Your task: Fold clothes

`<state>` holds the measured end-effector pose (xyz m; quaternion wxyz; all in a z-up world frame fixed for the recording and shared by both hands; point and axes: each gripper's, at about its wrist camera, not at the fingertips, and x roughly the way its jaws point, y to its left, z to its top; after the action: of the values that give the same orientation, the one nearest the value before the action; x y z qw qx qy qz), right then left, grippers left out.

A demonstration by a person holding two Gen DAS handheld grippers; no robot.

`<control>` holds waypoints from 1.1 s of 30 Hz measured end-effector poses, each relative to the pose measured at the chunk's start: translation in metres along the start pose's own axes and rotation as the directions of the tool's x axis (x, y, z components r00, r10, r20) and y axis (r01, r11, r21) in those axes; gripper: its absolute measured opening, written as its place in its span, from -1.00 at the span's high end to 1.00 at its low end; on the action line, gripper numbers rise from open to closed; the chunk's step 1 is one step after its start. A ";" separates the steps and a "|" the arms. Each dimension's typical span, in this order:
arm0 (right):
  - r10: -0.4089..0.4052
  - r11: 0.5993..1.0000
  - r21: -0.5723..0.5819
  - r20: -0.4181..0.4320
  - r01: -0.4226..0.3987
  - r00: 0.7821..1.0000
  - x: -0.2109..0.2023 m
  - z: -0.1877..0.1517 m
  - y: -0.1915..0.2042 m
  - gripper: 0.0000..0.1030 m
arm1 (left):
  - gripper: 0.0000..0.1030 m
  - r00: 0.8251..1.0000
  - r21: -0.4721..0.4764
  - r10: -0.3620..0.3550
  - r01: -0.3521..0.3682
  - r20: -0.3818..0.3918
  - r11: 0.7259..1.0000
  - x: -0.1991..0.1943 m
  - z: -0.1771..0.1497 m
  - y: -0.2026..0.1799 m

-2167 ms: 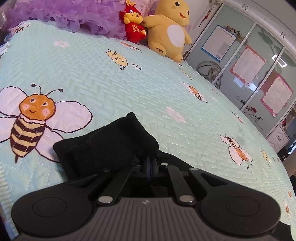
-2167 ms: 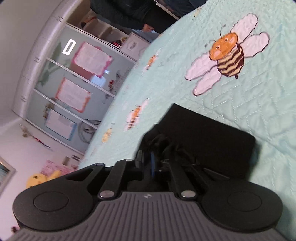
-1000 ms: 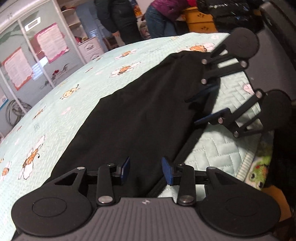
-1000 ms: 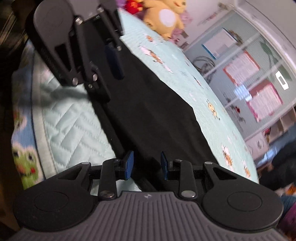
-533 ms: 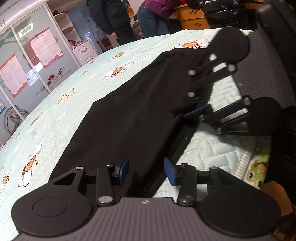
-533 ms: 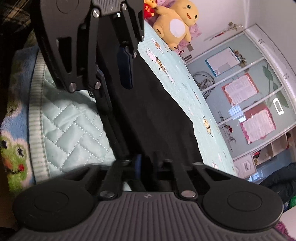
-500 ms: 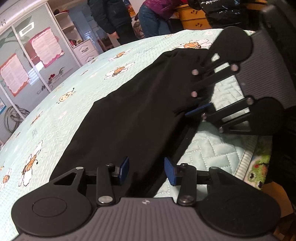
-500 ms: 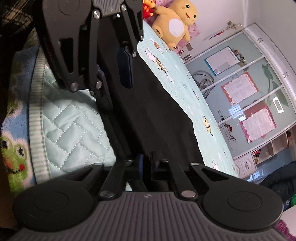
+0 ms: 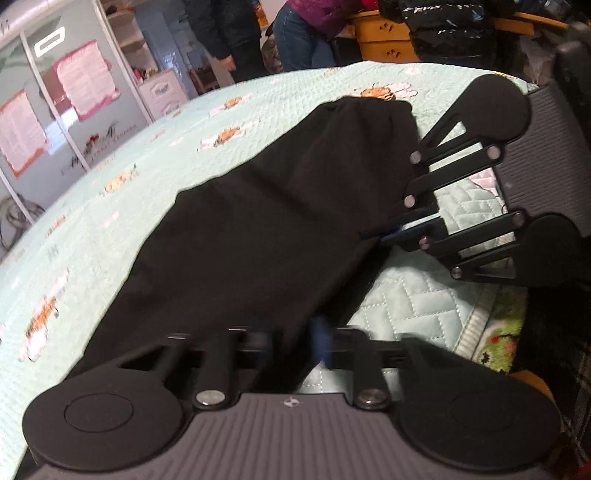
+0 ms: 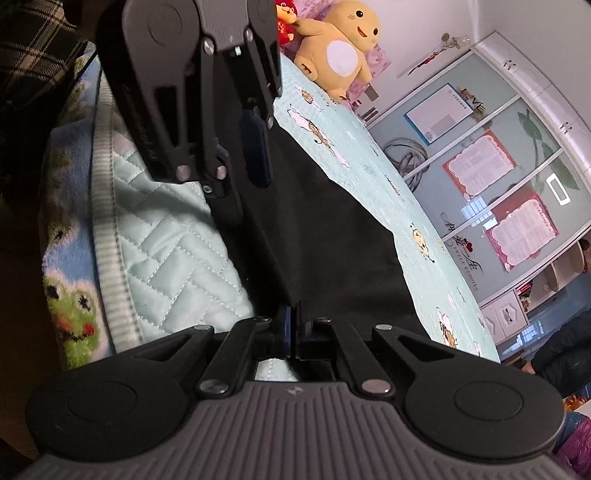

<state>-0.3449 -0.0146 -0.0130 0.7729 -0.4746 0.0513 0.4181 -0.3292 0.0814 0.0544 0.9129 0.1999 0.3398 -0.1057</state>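
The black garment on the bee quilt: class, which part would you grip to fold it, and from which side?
Probably the near long edge of the black garment, approached from the bed's side edge. It lies flat and long on the quilt, that edge nearest; the right tongs pinch it and the left tongs are closing on it.

A pale mint quilted bedspread (image 9: 155, 155) with embroidered bees (image 9: 380, 90) covers the bed, and a frog-patterned fleece blanket (image 10: 70, 302) hangs just beside its ribbed edge. A yellow plush toy (image 10: 340, 48) sits at the bed's far end with a small red plush (image 10: 286, 22) just beside it. Beyond stand glass wardrobe doors (image 10: 491, 162) with pink-bordered posters (image 9: 86, 79), a white drawer unit (image 9: 164, 90), a yellow wooden cabinet (image 9: 384, 35) and two standing people (image 9: 258, 33).
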 end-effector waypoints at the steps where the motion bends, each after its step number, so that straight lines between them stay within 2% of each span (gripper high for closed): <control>1: -0.006 1.000 0.004 0.004 0.006 1.000 -0.001 0.001 0.000 1.00 | 0.85 1.000 -0.003 -0.003 0.003 0.003 1.000 -0.002 0.000 0.000; 4: -0.018 1.000 0.021 0.016 0.018 1.000 -0.004 0.002 -0.001 0.99 | 0.89 1.000 0.021 -0.006 0.006 0.009 1.000 -0.008 -0.002 -0.004; 9: 0.021 0.998 0.060 -0.003 -0.021 1.000 -0.003 -0.005 0.001 0.90 | 0.92 1.000 0.038 -0.010 0.011 -0.021 0.999 -0.001 -0.006 -0.010; 11: 0.065 0.988 0.144 -0.002 -0.064 0.998 -0.010 -0.005 -0.011 0.81 | 0.92 1.000 0.026 -0.017 0.018 -0.019 1.000 -0.003 -0.007 -0.007; 12: 0.109 0.968 0.227 0.009 -0.108 0.994 -0.014 -0.007 -0.024 0.72 | 0.92 1.000 0.011 -0.024 0.024 -0.018 1.000 -0.003 -0.008 -0.005; 13: 0.150 0.935 0.322 0.027 -0.151 0.988 -0.018 -0.009 -0.039 0.71 | 0.92 0.999 -0.005 -0.031 0.031 -0.019 1.000 -0.003 -0.008 -0.003; 14: 0.185 0.880 0.435 0.058 -0.192 0.981 -0.020 -0.012 -0.057 0.71 | 0.92 0.999 -0.017 -0.037 0.037 -0.019 0.999 -0.002 -0.009 -0.002; 15: 0.215 0.805 0.544 0.105 -0.237 0.971 -0.021 -0.016 -0.075 0.71 | 0.93 0.999 -0.023 -0.041 0.041 -0.020 0.999 -0.002 -0.009 -0.001; 16: 0.246 0.704 0.645 0.171 -0.297 0.954 -0.019 -0.019 -0.094 0.69 | 0.93 0.999 -0.025 -0.045 0.044 -0.021 0.999 -0.002 -0.009 -0.001; 17: 0.278 0.591 0.718 0.246 -0.367 0.928 -0.014 -0.022 -0.112 0.66 | 0.93 0.999 -0.029 -0.049 0.048 -0.022 0.998 -0.001 -0.009 0.000; 18: 0.306 0.500 0.748 0.318 -0.436 0.897 -0.005 -0.022 -0.125 0.65 | 0.93 0.998 -0.034 -0.055 0.054 -0.024 0.998 -0.001 -0.009 0.001; 20: 0.346 0.348 0.748 0.457 -0.565 0.819 0.020 -0.015 -0.148 0.65 | 0.93 0.997 -0.047 -0.069 0.067 -0.026 0.997 0.000 -0.008 0.004; 23: 0.388 0.134 0.686 0.627 -0.715 0.675 0.073 -0.004 -0.172 0.63 | 0.93 0.995 -0.081 -0.095 0.093 -0.029 0.992 0.002 -0.007 0.011; 24: 0.404 0.076 0.659 0.665 -0.748 0.628 0.091 0.002 -0.176 0.61 | 0.93 0.994 -0.091 -0.103 0.100 -0.029 0.991 0.002 -0.007 0.012; 26: 0.460 0.026 0.608 0.698 -0.794 0.549 0.122 0.015 -0.175 0.61 | 0.93 0.992 -0.106 -0.121 0.117 -0.029 0.987 0.003 -0.007 0.016; 27: 0.497 0.024 0.593 0.692 -0.805 0.524 0.133 0.021 -0.171 0.61 | 0.93 0.991 -0.112 -0.131 0.127 -0.028 0.986 0.004 -0.008 0.018; 28: 0.539 0.029 0.600 0.664 -0.799 0.518 0.141 0.025 -0.164 0.52 | 0.93 0.989 -0.116 -0.142 0.138 -0.027 0.984 0.004 -0.008 0.020; 30: 0.611 0.060 0.665 0.566 -0.745 0.554 0.152 0.024 -0.147 0.45 | 0.93 0.986 -0.124 -0.164 0.160 -0.025 0.979 0.004 -0.009 0.024; 31: 0.626 0.046 0.691 0.543 -0.722 0.559 0.152 0.016 -0.138 0.45 | 0.93 0.985 -0.129 -0.174 0.170 -0.022 0.977 0.005 -0.009 0.026; 32: 0.609 -0.024 0.691 0.584 -0.723 0.538 0.147 0.004 -0.132 0.45 | 0.93 0.983 -0.137 -0.183 0.179 -0.019 0.974 0.007 -0.010 0.028; 33: 0.567 -0.111 0.678 0.644 -0.727 0.513 0.140 -0.011 -0.128 0.46 | 0.93 0.981 -0.147 -0.193 0.188 -0.016 0.971 0.008 -0.011 0.030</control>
<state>-0.1619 0.0351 0.0025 0.5792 0.1755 0.4464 0.6592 -0.3198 0.1125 0.0504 0.9054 0.1010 0.3779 -0.1649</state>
